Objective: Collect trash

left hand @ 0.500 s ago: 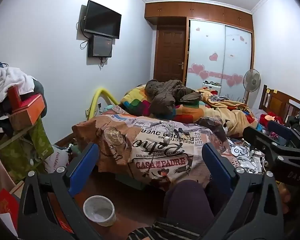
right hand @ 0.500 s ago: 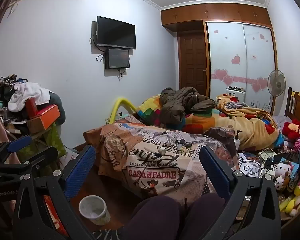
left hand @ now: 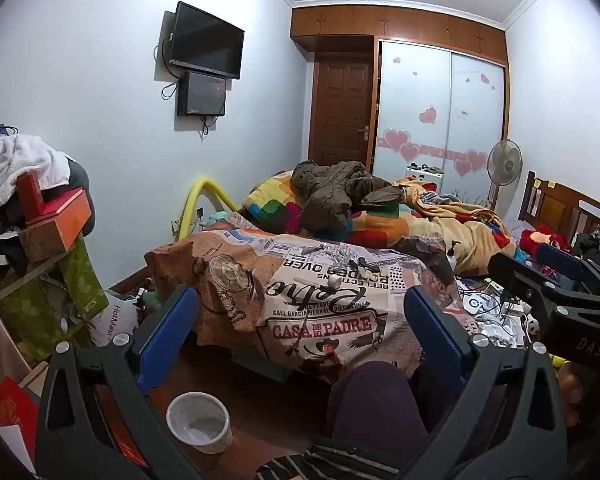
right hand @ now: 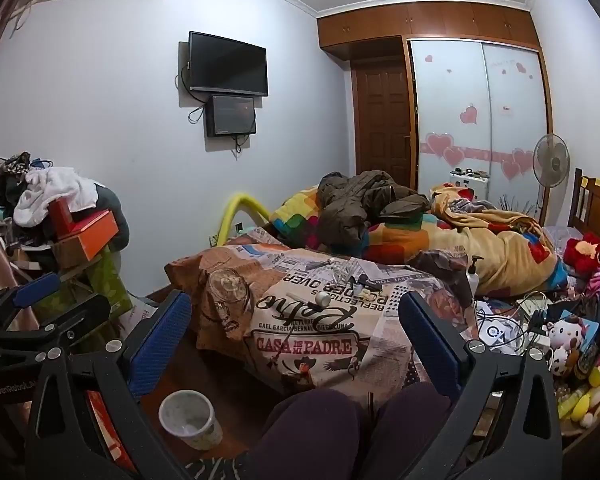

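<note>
A small white bin (left hand: 199, 422) (right hand: 188, 418) stands on the wooden floor by the person's knees (left hand: 376, 400). Small loose bits lie on the printed bed cover (left hand: 320, 320) (right hand: 308, 344): a white round piece (left hand: 334, 280) (right hand: 323, 298) and several dark and pale scraps (left hand: 360, 264) (right hand: 360, 284). My left gripper (left hand: 300, 332) hangs open in front of the bed with nothing between its blue pads. My right gripper (right hand: 296, 338) is open beside it, also with nothing in it. Both stand well short of the scraps.
A pile of boxes, bags and clothes (left hand: 40, 220) fills the left side. Bedding and a brown jacket (left hand: 340, 196) heap on the bed. Cables (right hand: 512, 320), a pump bottle (right hand: 474, 272) and plush toys (right hand: 568, 336) crowd the right. A fan (left hand: 504, 164) stands by the wardrobe.
</note>
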Available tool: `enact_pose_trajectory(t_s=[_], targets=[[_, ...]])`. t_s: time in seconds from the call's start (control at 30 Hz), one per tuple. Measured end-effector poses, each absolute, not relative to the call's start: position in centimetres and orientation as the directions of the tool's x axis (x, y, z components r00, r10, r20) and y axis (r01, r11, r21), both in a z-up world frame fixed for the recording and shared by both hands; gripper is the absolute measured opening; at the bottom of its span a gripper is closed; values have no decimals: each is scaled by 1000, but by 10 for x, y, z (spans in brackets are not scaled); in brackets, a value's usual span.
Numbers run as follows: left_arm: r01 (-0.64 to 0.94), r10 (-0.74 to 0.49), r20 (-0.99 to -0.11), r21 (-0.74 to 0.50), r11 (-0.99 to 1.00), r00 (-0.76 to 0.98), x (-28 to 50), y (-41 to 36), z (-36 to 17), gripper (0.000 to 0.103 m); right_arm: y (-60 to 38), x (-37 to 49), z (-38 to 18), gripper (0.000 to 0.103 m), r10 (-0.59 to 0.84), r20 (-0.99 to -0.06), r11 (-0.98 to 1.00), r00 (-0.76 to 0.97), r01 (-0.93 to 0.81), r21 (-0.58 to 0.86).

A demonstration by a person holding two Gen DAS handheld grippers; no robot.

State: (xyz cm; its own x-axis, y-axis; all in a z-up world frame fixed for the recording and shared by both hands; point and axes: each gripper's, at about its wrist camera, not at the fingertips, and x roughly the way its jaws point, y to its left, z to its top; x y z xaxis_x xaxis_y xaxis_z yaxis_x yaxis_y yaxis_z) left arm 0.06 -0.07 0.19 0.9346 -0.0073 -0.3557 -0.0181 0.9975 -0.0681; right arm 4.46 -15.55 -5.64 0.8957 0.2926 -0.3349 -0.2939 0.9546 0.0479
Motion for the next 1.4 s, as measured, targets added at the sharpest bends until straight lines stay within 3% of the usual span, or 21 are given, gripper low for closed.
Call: enact_pose_trajectory(t_s=[1.4], targets=[[-10,-19,-356,-80,997,934,-4,-12,1,103,-169,44,-56,103,284,-336,958,898,-283,55]])
